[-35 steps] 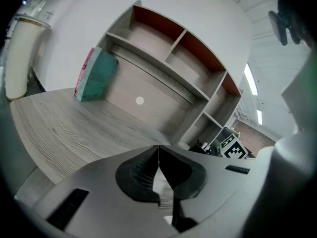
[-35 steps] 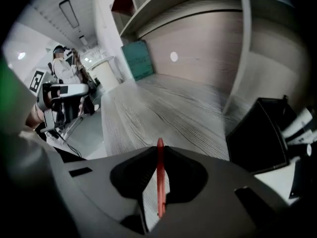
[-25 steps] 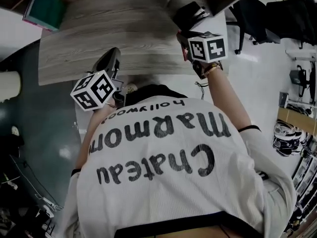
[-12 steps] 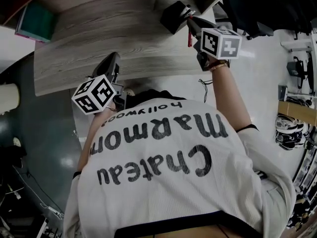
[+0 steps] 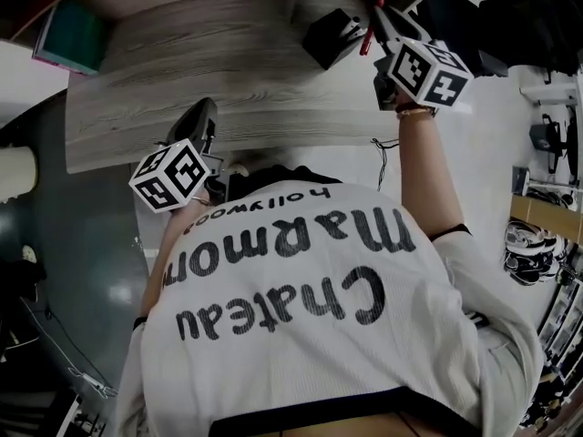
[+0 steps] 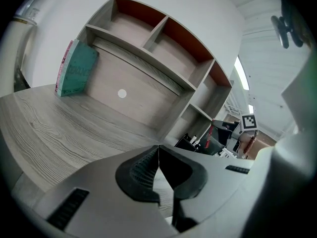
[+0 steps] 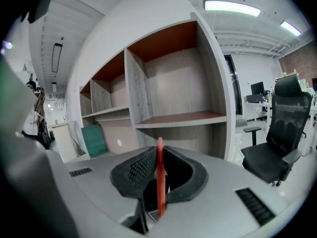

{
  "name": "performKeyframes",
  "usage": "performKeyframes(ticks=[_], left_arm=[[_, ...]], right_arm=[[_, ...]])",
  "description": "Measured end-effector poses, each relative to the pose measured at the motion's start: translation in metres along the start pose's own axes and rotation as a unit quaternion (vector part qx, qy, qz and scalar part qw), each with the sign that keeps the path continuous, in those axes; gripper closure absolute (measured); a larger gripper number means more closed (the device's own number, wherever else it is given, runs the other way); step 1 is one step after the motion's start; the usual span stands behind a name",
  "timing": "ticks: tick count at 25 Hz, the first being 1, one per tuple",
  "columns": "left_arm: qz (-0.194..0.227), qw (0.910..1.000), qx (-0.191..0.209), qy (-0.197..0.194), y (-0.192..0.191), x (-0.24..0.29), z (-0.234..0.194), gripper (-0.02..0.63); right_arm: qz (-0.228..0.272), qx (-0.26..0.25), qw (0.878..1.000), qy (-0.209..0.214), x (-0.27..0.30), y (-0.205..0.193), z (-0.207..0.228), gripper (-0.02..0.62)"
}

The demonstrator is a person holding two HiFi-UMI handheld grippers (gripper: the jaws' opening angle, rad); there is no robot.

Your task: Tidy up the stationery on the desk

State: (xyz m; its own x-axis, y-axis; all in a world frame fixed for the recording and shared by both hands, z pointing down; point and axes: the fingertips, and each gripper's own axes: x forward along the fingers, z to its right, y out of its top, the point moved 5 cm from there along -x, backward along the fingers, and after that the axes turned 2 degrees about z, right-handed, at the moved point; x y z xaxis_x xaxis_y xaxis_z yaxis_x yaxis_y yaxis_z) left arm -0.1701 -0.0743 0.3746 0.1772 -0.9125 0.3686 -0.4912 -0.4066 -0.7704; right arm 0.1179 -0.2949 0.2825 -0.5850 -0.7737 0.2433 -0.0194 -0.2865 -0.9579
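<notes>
Right gripper view shows the right hand-held gripper closed on a red pen. The pen is pinched upright between the two ribbed pads, its end standing just above the jaw tips, and nothing else is held. Ahead of the jaws an open compartment of the shelf unit is faced. A green book leans far off to the gripper's left, and an office chair stands off to its right.

In the head view the same gripper is seen raised above the counter. A black container sits just beside the pen, on the side toward the other hand. Whether that container is open at the top cannot be told.

The left hand-held gripper is held low over the near edge of the counter, well apart from the pen. Its jaws are together with nothing between them.

The step in hand is judged to be the carrying of the pen to its storage place, most likely the black container or the shelf beyond it. For the next move the pen would need to be brought over the chosen spot, lined up with the opening and lowered. Only then should it be released by parting the jaws. If it were released too high or off-centre, the pen could roll across the counter.
</notes>
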Motion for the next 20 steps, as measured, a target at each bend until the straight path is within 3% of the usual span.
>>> performKeyframes(ticks=[9, 20], left_arm=[[0.009, 0.9997, -0.007, 0.020, 0.005, -0.007, -0.016, 0.589], [0.010, 0.9992, -0.012, 0.036, 0.004, -0.016, -0.025, 0.589]], right_arm=[[0.046, -0.007, 0.999, -0.007, 0.019, 0.003, -0.009, 0.537], [0.037, 0.001, 0.999, -0.002, 0.032, -0.017, -0.009, 0.537]])
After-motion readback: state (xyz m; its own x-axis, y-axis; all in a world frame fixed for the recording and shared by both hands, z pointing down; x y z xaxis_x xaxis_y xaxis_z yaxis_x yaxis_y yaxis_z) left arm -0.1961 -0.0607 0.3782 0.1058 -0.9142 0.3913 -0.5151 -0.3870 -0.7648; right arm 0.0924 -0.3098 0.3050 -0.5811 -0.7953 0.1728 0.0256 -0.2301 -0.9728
